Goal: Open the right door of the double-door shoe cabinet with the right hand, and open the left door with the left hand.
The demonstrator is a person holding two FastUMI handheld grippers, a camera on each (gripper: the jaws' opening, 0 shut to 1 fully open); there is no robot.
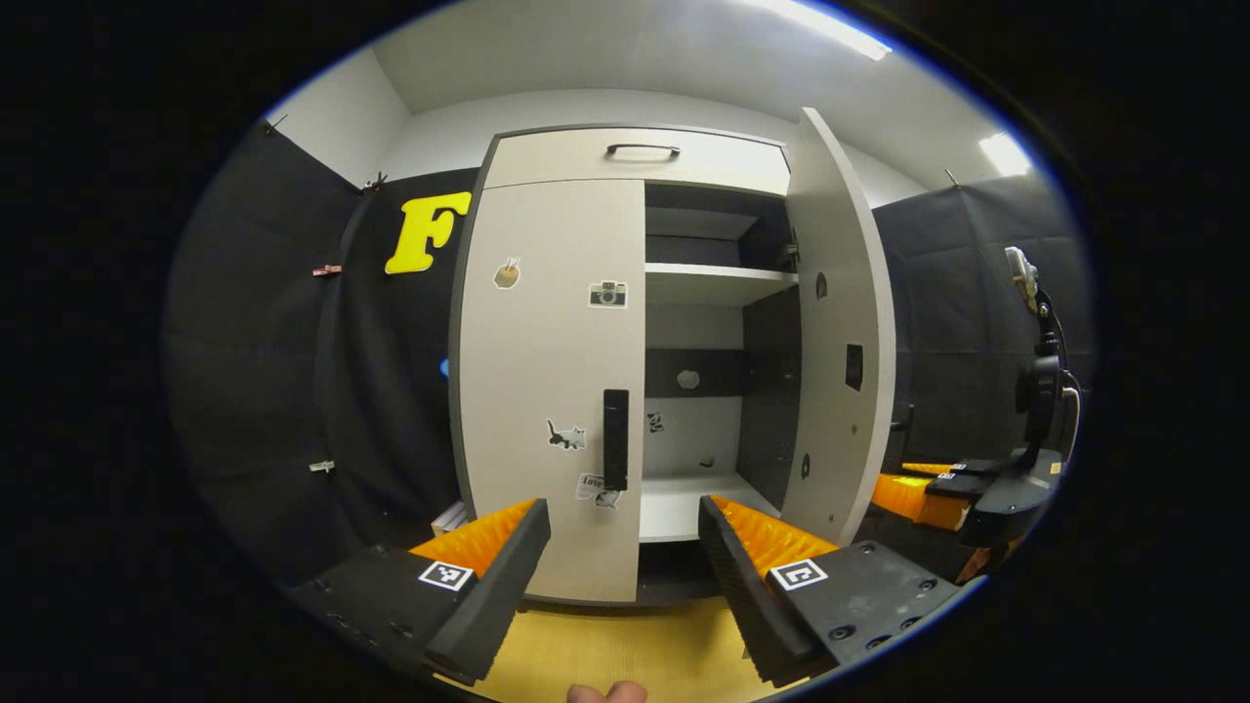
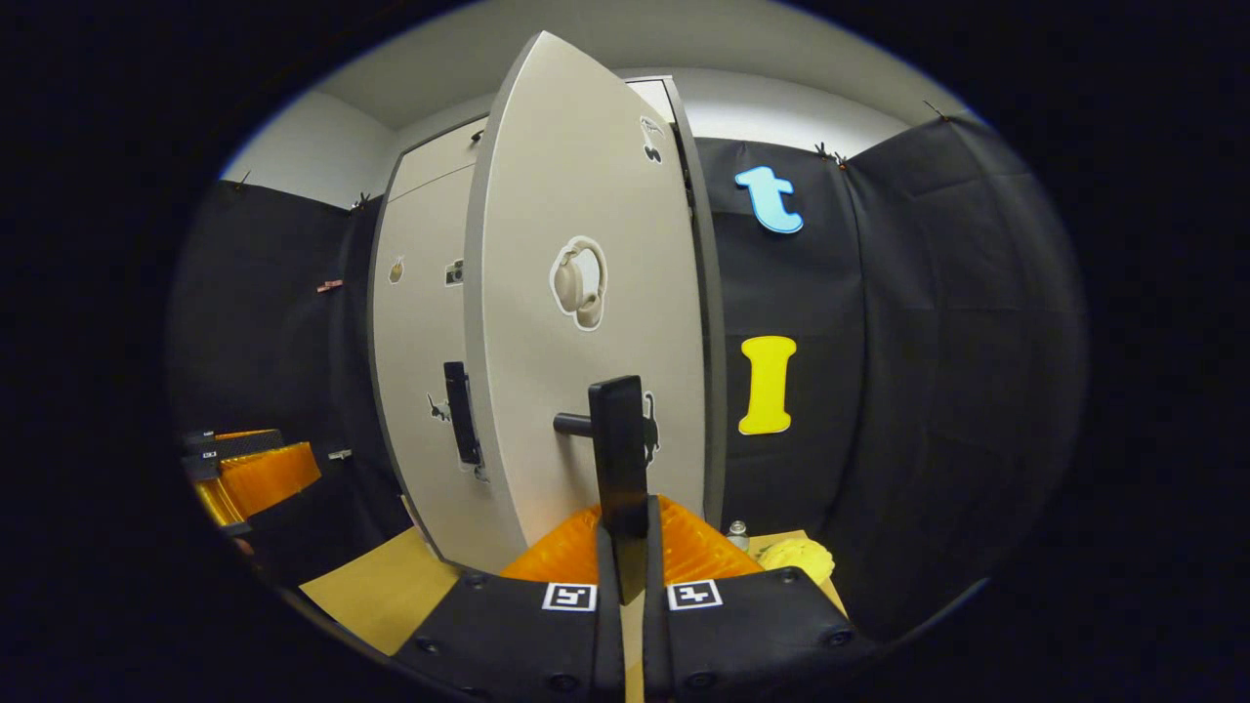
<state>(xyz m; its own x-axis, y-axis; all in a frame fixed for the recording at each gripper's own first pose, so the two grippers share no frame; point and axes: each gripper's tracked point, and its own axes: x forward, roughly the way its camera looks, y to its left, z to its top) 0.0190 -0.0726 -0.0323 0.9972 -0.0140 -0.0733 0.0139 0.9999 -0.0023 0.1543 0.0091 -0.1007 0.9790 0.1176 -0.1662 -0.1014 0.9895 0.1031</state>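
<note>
Right door (image 2: 586, 322) ajar, handle (image 2: 620, 459) clamped by right tool (image 2: 625, 547); left door (image 1: 552, 391) closed.

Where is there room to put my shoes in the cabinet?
The bottom shelf behind the open right door looks bare, and so does the upper shelf. The left door is shut. The right gripper crowds the right door's handle.

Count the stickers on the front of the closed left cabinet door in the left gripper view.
4: one upper left, a camera upper right, a cat beside the handle, and one below the handle, which may be two overlapping.
</note>
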